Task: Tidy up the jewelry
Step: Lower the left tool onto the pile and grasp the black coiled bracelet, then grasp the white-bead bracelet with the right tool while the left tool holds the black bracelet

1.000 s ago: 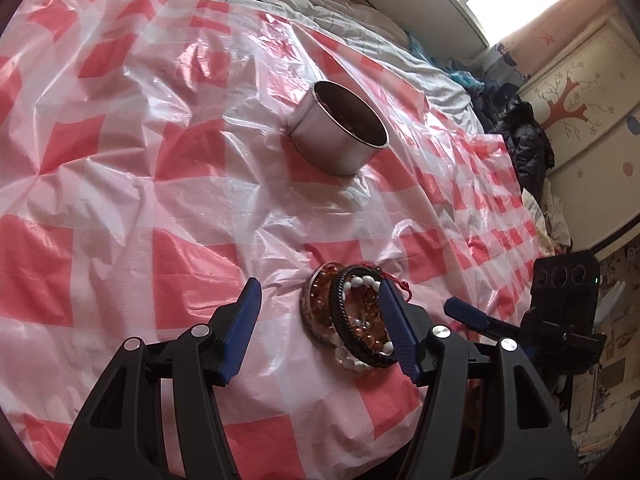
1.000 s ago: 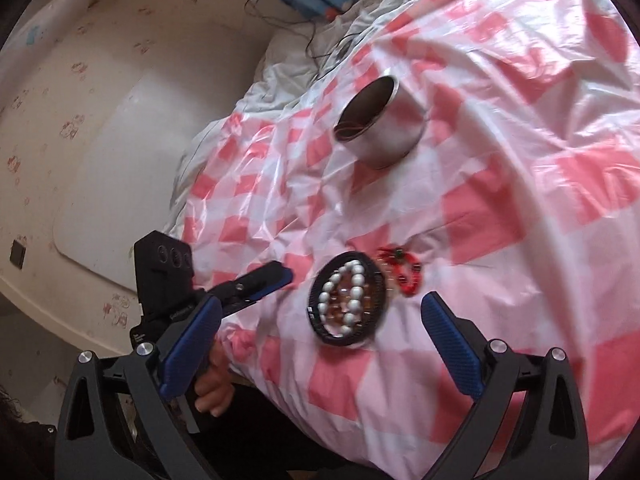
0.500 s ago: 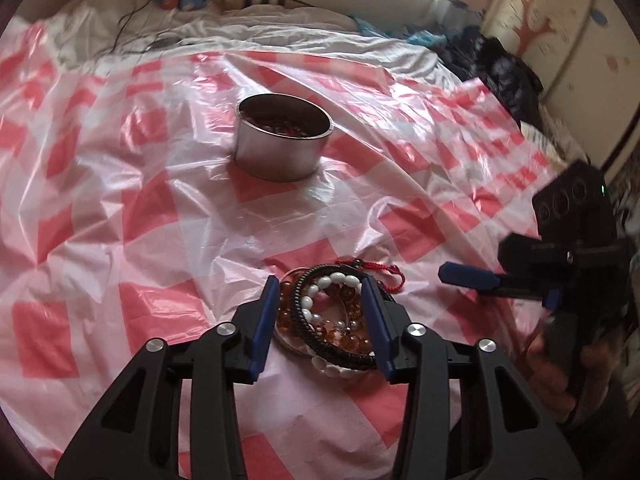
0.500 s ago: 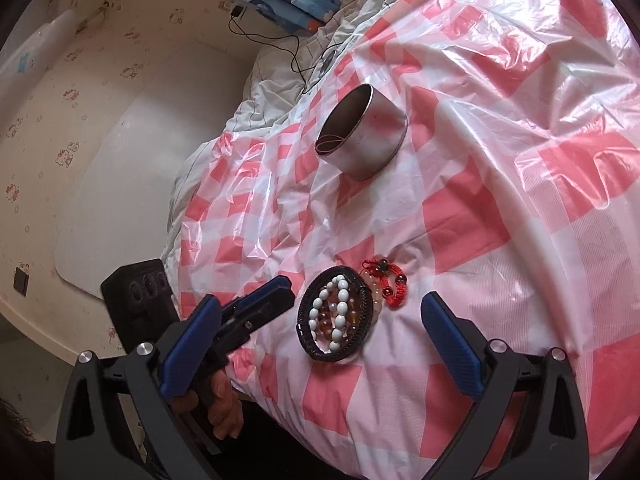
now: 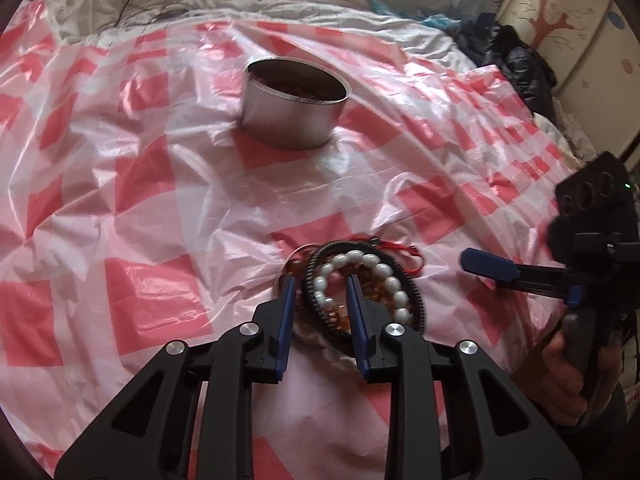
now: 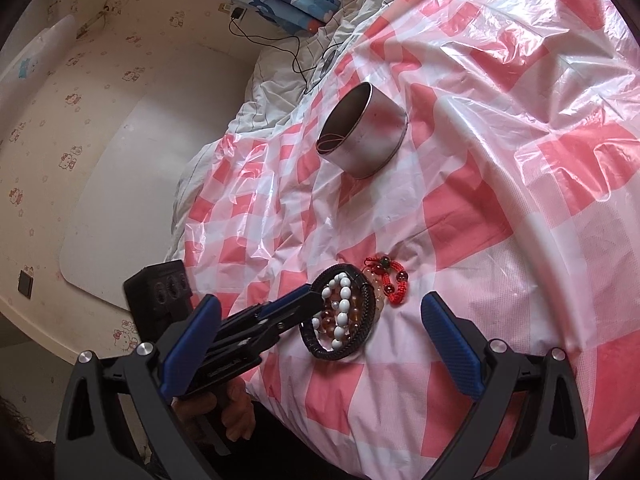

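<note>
A pile of bracelets lies on the red-and-white checked sheet: a black braided bracelet (image 5: 414,296) (image 6: 366,334), a white bead bracelet (image 5: 376,266) (image 6: 342,312), amber beads (image 6: 352,314) and a red cord bracelet (image 6: 394,280). My left gripper (image 5: 320,294) (image 6: 316,302) has narrowed its fingers around the near edge of the black and white bracelets; whether they pinch is unclear. A round metal tin (image 5: 294,104) (image 6: 362,132) stands farther back with something red inside. My right gripper (image 6: 320,328) is wide open and empty, hovering over the pile; it also shows in the left wrist view (image 5: 492,268).
The plastic sheet (image 5: 120,200) covers a bed. Rumpled white bedding and a cable (image 6: 296,56) lie beyond it. Dark clothes (image 5: 516,64) are heaped at the far right. The bed edge drops to the floor (image 6: 132,184) on the left.
My left gripper has moved forward onto the bracelet pile and its fingers have closed in from wide to narrow around the black and white bracelets. The right gripper stays open.
</note>
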